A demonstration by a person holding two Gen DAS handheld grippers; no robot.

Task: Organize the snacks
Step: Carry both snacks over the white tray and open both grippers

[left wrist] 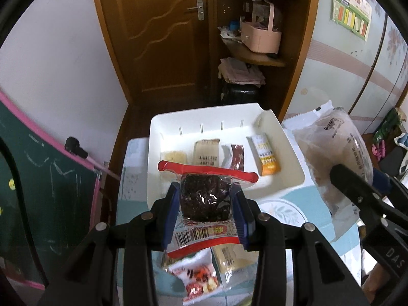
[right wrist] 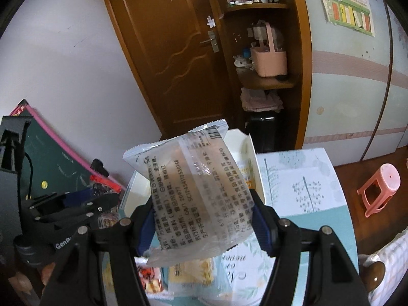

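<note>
My left gripper (left wrist: 206,199) is shut on a clear red-edged packet holding a dark brown cake (left wrist: 204,196), held above the near edge of the white tray (left wrist: 163,125). Several small snack packets lie in the tray, among them an orange and white one (left wrist: 266,156). My right gripper (right wrist: 202,219) is shut on a clear pale packet with printed text (right wrist: 188,191), held up in the air to the right of the tray; this packet also shows in the left wrist view (left wrist: 339,153). The left gripper shows at the left of the right wrist view (right wrist: 102,196).
Loose snacks lie on the table below the left gripper: a red and white candy packet (left wrist: 196,278) and a yellow packet (left wrist: 229,255). The table has a floral cloth (right wrist: 301,178). A chalkboard (left wrist: 38,178) leans at the left. A pink stool (right wrist: 380,188) stands on the floor.
</note>
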